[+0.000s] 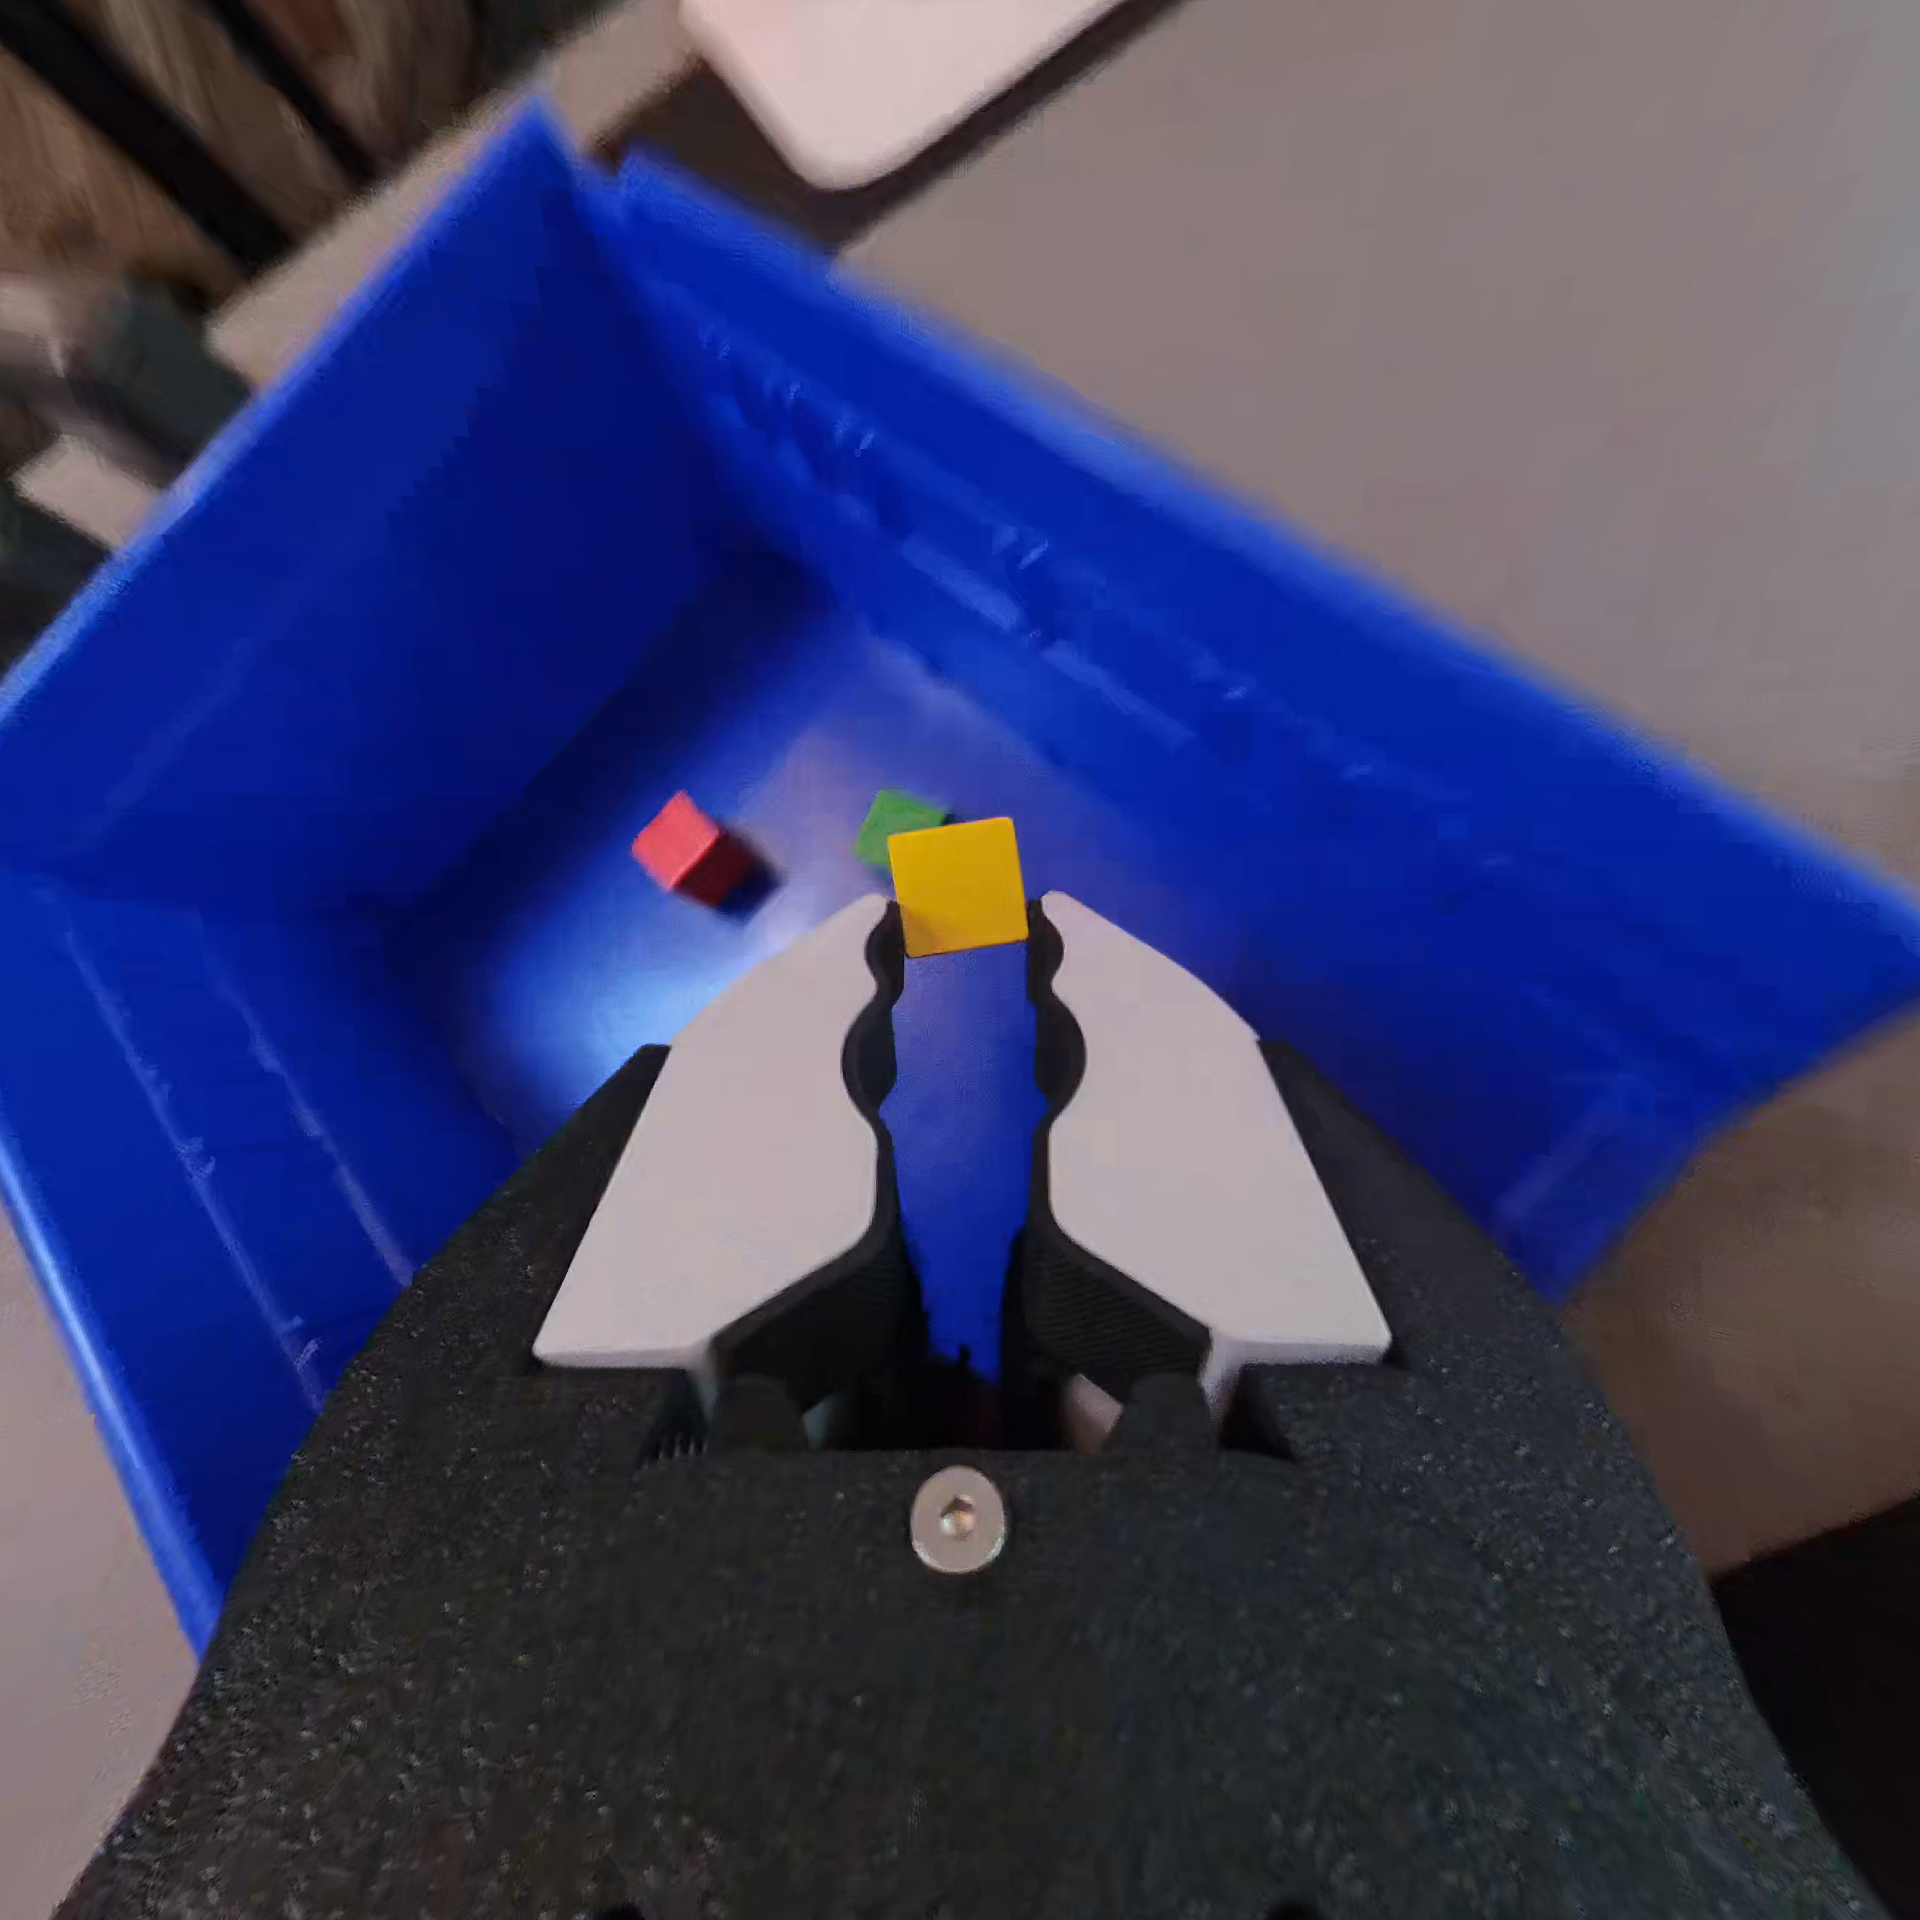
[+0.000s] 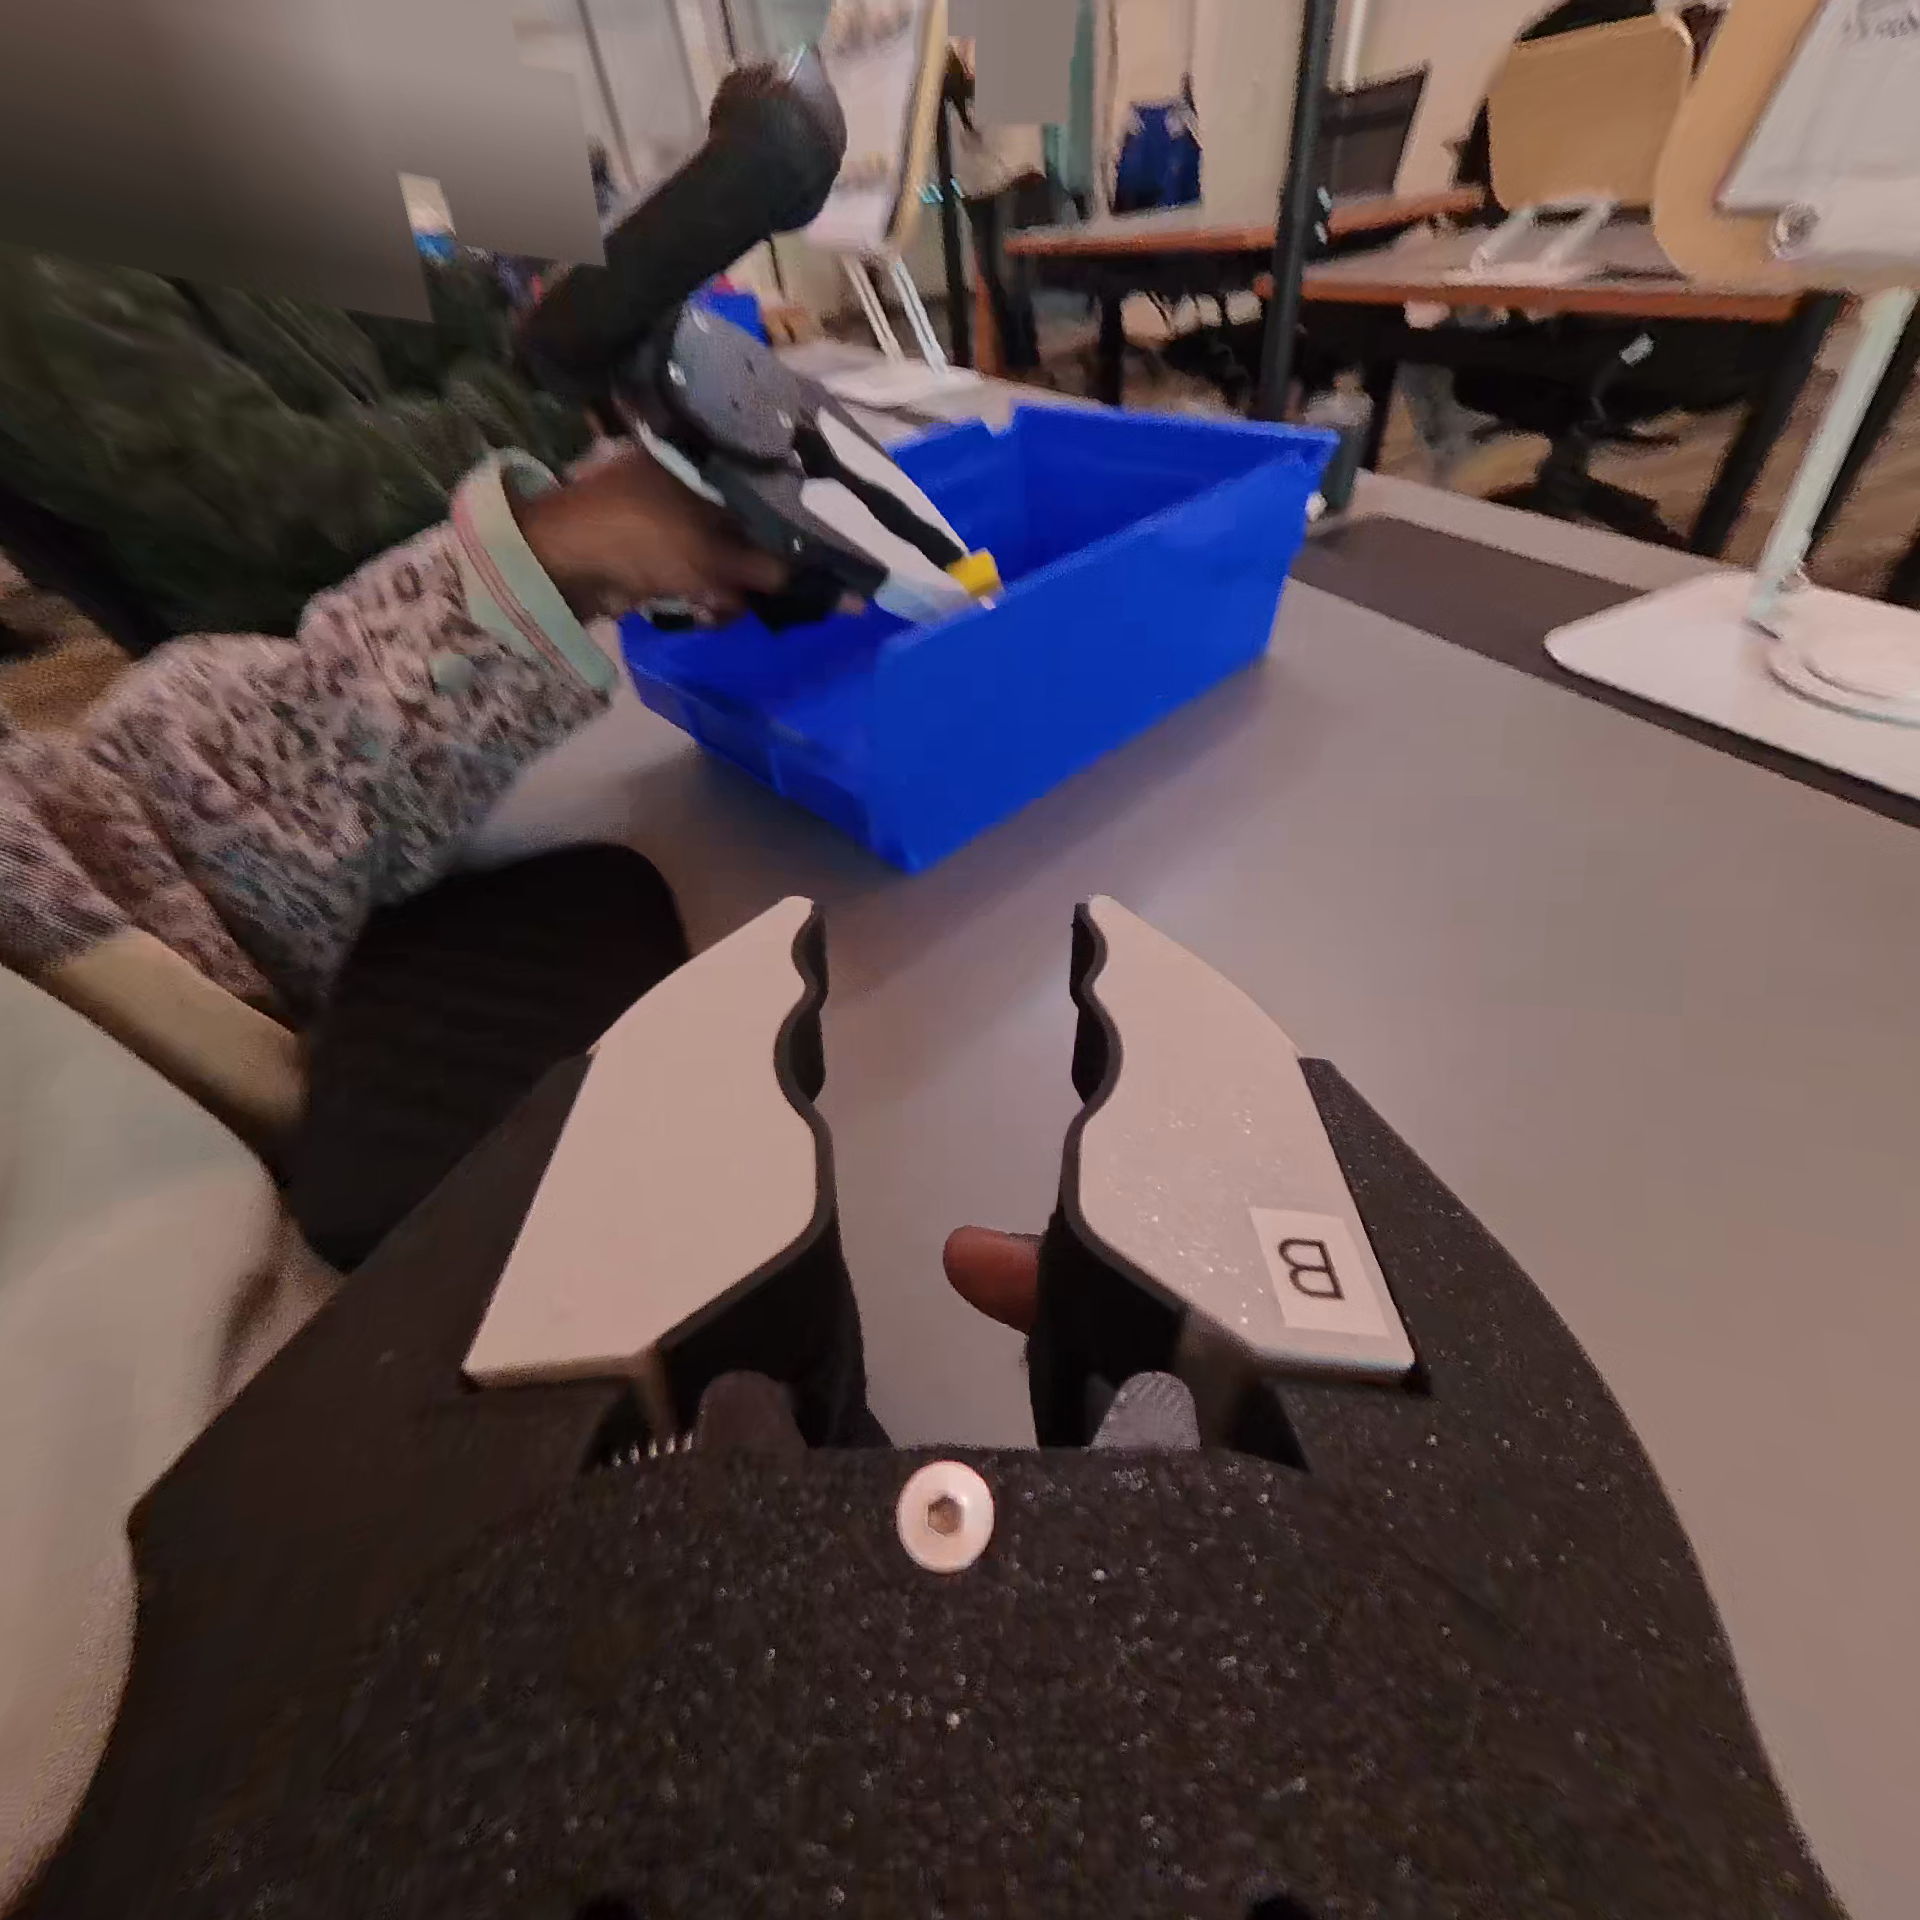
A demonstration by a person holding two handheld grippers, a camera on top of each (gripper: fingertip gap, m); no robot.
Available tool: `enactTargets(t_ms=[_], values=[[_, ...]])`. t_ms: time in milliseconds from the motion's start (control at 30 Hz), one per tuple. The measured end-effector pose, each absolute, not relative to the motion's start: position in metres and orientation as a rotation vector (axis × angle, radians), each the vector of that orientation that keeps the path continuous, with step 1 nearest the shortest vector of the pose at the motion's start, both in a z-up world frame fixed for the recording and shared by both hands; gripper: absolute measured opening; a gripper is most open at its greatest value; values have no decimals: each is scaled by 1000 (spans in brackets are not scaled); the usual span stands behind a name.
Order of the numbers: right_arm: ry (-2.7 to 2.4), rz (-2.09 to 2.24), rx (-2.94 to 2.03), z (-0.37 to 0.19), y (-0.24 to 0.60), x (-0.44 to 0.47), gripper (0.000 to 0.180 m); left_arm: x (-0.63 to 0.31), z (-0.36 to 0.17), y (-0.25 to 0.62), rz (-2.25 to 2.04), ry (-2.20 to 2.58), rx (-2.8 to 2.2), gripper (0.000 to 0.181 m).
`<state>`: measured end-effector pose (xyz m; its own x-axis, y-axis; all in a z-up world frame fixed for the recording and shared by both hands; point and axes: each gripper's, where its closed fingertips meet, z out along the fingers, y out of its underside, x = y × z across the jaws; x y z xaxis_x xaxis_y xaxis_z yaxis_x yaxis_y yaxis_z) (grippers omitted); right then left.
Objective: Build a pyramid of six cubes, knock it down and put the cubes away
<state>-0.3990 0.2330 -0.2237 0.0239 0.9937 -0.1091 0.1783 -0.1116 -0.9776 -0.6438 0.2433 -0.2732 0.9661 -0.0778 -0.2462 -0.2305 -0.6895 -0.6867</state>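
Note:
My left gripper (image 1: 961, 914) is shut on a yellow cube (image 1: 958, 885) at its fingertips and holds it above the inside of a blue plastic bin (image 1: 416, 582). A red cube (image 1: 688, 847) and a green cube (image 1: 896, 826) lie on the bin floor below, the green one partly hidden behind the yellow cube. In the right wrist view the left gripper (image 2: 971, 582) with the yellow cube (image 2: 977, 574) hangs over the bin (image 2: 1039, 665). My right gripper (image 2: 945, 925) is open and empty, low over the grey table (image 2: 1455, 987), well short of the bin.
A person's patterned sleeve (image 2: 291, 748) and hand reach in from the left to the bin. A white lamp base (image 2: 1745, 675) stands on a dark mat at the right. Desks and chairs fill the background. A fingertip (image 2: 992, 1283) shows between my right fingers' bases. Spacing between my two grippers at the tips: around 25 cm.

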Motion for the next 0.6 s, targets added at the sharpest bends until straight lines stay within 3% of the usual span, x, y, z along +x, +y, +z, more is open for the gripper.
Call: enactTargets(t_ms=[100,233,433,600], values=[[-1176,1418,-1331,-192,218,-406,34,-572,-228,240,-24,348,-2044,22],[-1009,1739,-1205,-150,199,-415,33,-453,-159,201,-687,524,-1530,22],[-975,1849,-1195,-139,186,-422,35,-405,-154,179,-893,601,-1359,21],[-987,1876,-1180,-138,180,-419,24,-407,-147,175,-936,581,-1310,22]])
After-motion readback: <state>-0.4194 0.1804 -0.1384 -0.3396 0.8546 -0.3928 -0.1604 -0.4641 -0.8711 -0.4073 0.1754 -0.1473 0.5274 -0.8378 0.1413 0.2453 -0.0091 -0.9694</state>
